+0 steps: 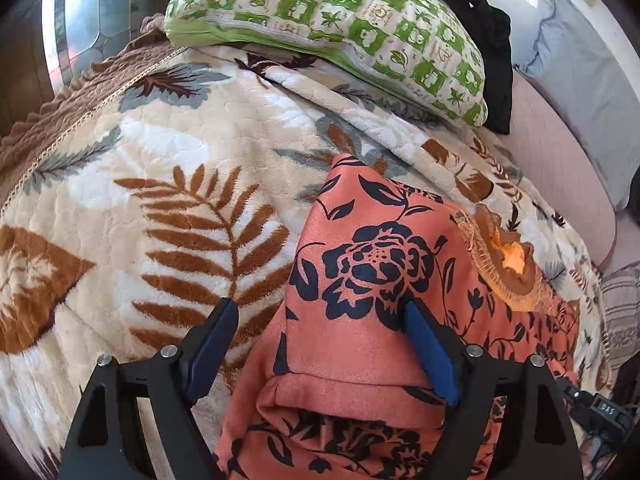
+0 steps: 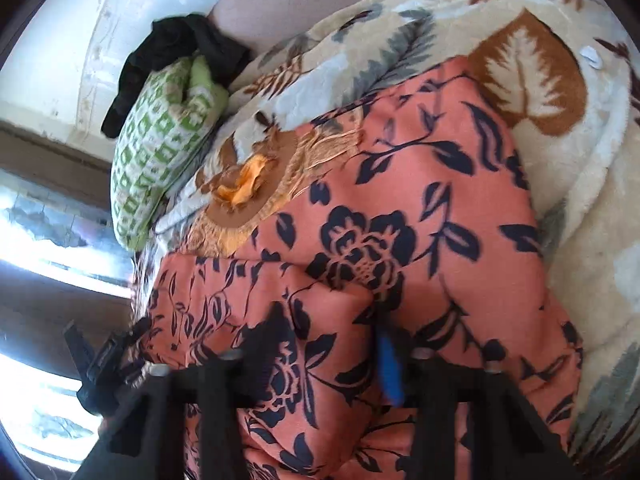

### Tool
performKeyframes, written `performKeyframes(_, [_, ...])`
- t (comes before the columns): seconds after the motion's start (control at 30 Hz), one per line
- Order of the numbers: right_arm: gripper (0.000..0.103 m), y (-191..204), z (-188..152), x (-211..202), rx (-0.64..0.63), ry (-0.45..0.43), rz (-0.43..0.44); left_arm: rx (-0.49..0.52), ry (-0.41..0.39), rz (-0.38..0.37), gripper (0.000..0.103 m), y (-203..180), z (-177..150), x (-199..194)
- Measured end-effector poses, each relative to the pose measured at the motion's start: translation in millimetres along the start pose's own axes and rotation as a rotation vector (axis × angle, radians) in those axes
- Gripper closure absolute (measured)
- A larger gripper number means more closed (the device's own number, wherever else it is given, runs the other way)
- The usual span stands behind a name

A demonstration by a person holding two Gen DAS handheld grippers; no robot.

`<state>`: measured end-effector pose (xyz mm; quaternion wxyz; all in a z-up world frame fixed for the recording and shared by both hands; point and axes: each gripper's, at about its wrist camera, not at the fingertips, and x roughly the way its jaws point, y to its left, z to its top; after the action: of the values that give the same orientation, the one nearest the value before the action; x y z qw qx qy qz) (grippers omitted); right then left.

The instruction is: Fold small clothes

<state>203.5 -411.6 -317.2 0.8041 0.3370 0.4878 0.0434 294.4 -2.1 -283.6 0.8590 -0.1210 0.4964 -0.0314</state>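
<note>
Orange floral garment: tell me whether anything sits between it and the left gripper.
Nothing visible does. The left gripper is open directly over the orange floral garment, its right finger against the fabric and its left finger over the blanket.

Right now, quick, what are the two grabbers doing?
Left gripper: open, fingers apart over the orange flowery garment, not gripping.
Right gripper: blurry, cannot tell.

Garment (image 1: 360, 280) on blanket (image 1: 140, 184), pillow (image 1: 340, 20) behind
</note>
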Motion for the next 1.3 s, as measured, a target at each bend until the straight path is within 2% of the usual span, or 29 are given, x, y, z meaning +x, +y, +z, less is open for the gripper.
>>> performKeyframes(0.03, [0.088, 11.3, -2.7, -0.6, -0.048, -0.016, -0.057, 0.033, -0.001, 0.035, 0.017, -2.4, -2.2, 3.5])
performKeyframes(0.07, [0.089, 23.5, -4.9, -5.3, -0.105, -0.059, -0.121, 0.062, 0.015, 0.064, 0.017, -4.4, -4.4, 8.3])
performKeyframes(0.1, [0.089, 33.6, -5.4, -14.8, -0.151, -0.119, -0.15, 0.075, 0.036, 0.077, 0.017, -5.3, -5.1, 13.7])
performKeyframes(0.2, [0.089, 54.0, -1.1, -59.6, -0.231, -0.365, -0.213, 0.101, 0.032, 0.052, 0.017, -7.7, -12.0, 11.7])
performKeyframes(0.27, [0.085, 54.4, -0.3, -73.9, -0.22, -0.5, -0.287, 0.146, 0.03, 0.051, 0.017, -17.3, -17.9, 10.0])
performKeyframes(0.3, [0.067, 49.5, 0.9, -72.8, -0.198, -0.542, -0.348, 0.169, 0.029, 0.068, 0.017, -22.4, -21.2, 9.9])
performKeyframes(0.33, [0.024, 40.5, 5.7, -66.9, -0.169, -0.549, -0.406, 0.189, 0.028, 0.076, 0.017, -26.4, -22.7, 9.9])
performKeyframes(0.37, [0.007, 26.3, 11.0, -59.1, -0.123, -0.513, -0.448, 0.2, 0.026, 0.08, 0.017, -29.0, -22.2, 9.4])
performKeyframes(0.4, [0.004, 9.9, 17.2, -53.1, -0.067, -0.463, -0.446, 0.2, 0.026, 0.08, 0.017, -28.6, -20.7, 8.2])
performKeyframes(0.47, [0.005, -17.9, 24.0, -57.6, 0.055, -0.42, -0.333, 0.175, -0.001, 0.091, 0.017, -23.5, -14.5, 2.3])
performKeyframes(0.53, [0.006, -29.4, 20.3, -78.1, 0.139, -0.493, -0.224, 0.139, -0.055, 0.114, 0.017, -17.4, -9.3, -4.9])
performKeyframes(0.57, [0.009, -27.3, 18.4, -85.4, 0.128, -0.514, -0.183, 0.128, -0.078, 0.112, 0.017, -16.0, -7.8, -8.4])
performKeyframes(0.63, [0.032, -12.9, 20.0, -82.6, 0.051, -0.471, -0.115, 0.136, -0.086, 0.104, 0.017, -18.6, -7.0, -8.5])
performKeyframes(0.67, [0.038, -4.4, 20.6, -73.4, 0.011, -0.425, -0.104, 0.152, -0.074, 0.112, 0.017, -21.8, -7.4, -4.7])
performKeyframes(0.73, [0.065, 10.9, 18.5, -43.2, -0.06, -0.303, -0.166, 0.204, -0.02, 0.165, 0.017, -28.4, -12.0, 10.1])
performKeyframes(0.77, [0.066, 10.8, 17.5, -22.9, -0.072, -0.211, -0.245, 0.226, 0.008, 0.19, 0.015, -29.9, -15.1, 17.7])
performKeyframes(0.8, [0.066, 1.8, 16.3, -1.9, -0.043, -0.118, -0.318, 0.22, -0.005, 0.191, 0.012, -29.0, -16.4, 18.6])
performKeyframes(0.83, [0.069, -9.0, 14.8, 9.7, -0.007, -0.081, -0.325, 0.206, -0.01, 0.198, 0.01, -27.5, -15.5, 17.2])
performKeyframes(0.9, [0.069, -1.9, 16.0, -0.1, -0.033, -0.131, -0.326, 0.183, 0.001, 0.175, 0.011, -25.7, -12.0, 13.3])
performKeyframes(0.97, [0.066, 14.2, 14.5, -16.8, -0.078, -0.205, -0.244, 0.174, -0.06, 0.143, 0.011, -31.1, -12.2, 0.6])
performKeyframes(1.03, [0.066, 34.5, 8.6, -22.0, -0.143, -0.249, -0.165, 0.219, -0.088, 0.082, 0.011, -48.1, -14.8, -8.7])
performKeyframes(1.1, [0.066, 54.5, 0.5, -7.7, -0.211, -0.203, -0.095, 0.279, -0.075, 0.019, 0.011, -68.4, -21.1, -10.2])
performKeyframes(1.13, [0.066, 63.1, -5.6, 4.0, -0.241, -0.164, -0.075, 0.312, -0.058, 0.014, 0.011, -77.8, -25.3, -6.5])
performKeyframes(1.17, [0.066, 68.8, -10.9, 19.0, -0.27, -0.114, -0.086, 0.344, -0.029, 0.034, 0.011, -86.0, -29.9, 0.9])
performKeyframes(1.23, [0.066, 75.9, -26.2, 52.0, -0.334, 0.011, -0.193, 0.414, 0.031, 0.132, 0.01, -99.2, -39.6, 20.7])
performKeyframes(1.3, [0.066, 84.8, -34.3, 46.0, -0.417, -0.035, -0.222, 0.455, -0.02, 0.166, 0.005, -106.4, -43.7, 19.6])
